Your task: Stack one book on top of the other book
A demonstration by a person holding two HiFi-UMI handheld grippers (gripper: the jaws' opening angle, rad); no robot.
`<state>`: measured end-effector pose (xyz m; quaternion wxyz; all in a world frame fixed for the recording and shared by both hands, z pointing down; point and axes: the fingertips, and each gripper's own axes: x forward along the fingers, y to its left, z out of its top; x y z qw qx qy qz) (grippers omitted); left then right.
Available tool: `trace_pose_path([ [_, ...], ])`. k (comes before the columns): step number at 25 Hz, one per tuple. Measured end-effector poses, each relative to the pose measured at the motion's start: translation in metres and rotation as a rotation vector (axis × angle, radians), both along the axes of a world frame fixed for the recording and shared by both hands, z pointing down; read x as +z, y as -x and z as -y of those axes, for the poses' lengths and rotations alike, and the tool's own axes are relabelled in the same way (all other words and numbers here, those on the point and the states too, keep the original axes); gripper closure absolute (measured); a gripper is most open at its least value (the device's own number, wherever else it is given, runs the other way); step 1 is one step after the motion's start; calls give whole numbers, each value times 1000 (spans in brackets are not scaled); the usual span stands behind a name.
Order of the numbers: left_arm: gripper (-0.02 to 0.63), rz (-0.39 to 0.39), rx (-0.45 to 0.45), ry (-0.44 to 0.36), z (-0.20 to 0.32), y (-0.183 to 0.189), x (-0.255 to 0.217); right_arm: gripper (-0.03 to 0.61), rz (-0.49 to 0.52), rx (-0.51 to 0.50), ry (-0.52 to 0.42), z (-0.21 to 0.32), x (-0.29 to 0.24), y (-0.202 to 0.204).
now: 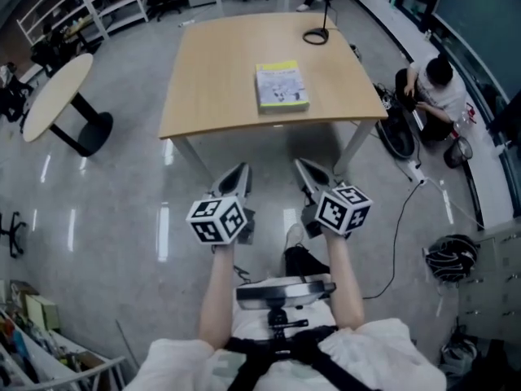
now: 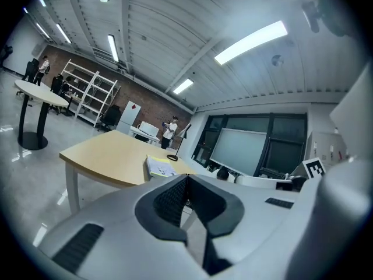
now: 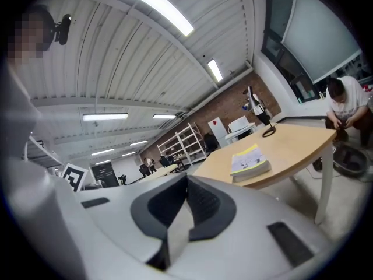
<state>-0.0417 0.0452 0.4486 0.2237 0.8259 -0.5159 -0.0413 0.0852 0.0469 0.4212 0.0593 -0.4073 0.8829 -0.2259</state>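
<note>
Currently left claw [image 1: 238, 176] and right claw [image 1: 307, 173] pressed together, empty; yellow-white softcover book [image 1: 282, 85] lies ahead on tan wooden worktop [image 1: 216, 84], nearer right claw.

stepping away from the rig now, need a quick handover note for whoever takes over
Left gripper: shut, empty, held in the air short of the table.
Right gripper: the same, beside it.
Books: one pile, yellow cover on top, near the table's front edge, clear of both grippers.
Done: stacking looks finished, though the two books are hard to tell apart.
Left: check the pile up close.
</note>
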Motion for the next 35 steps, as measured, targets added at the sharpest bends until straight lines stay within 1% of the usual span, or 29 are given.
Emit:
trace_pose_path([
  [5,597,-3,30,-28,-41,-19,-18,581,-8,23,-40,-48,-27,-19],
  [9,597,-31,16,-66,-69,-31,-32,581,-35,21,-63,-82,-34,-33],
  [12,597,-23,15,-72,-103,-39,-39,581,-26,28,-71,-117,-43,-40],
  [16,597,-22,3,-37,-163,-54,-35,581,-45,23,-58,-181,-41,-54],
  [19,597,-21,-4,-16,-212,-78,-24,581,-50,19,-28,-230,-26,-77],
  [23,597,36,18,16,-271,-105,-6,581,-24,45,22,-283,-9,-105],
  [25,597,39,12,27,-293,-109,-4,581,-34,39,20,-307,-9,-109],
  [28,597,47,8,27,-315,-114,-6,581,-60,41,1,-330,-11,-117],
  [31,597,50,11,8,-324,-118,-12,581,-59,67,-22,-339,-16,-123],
  [35,597,56,22,-26,-333,-113,-24,581,-69,80,-55,-351,-26,-117],
])
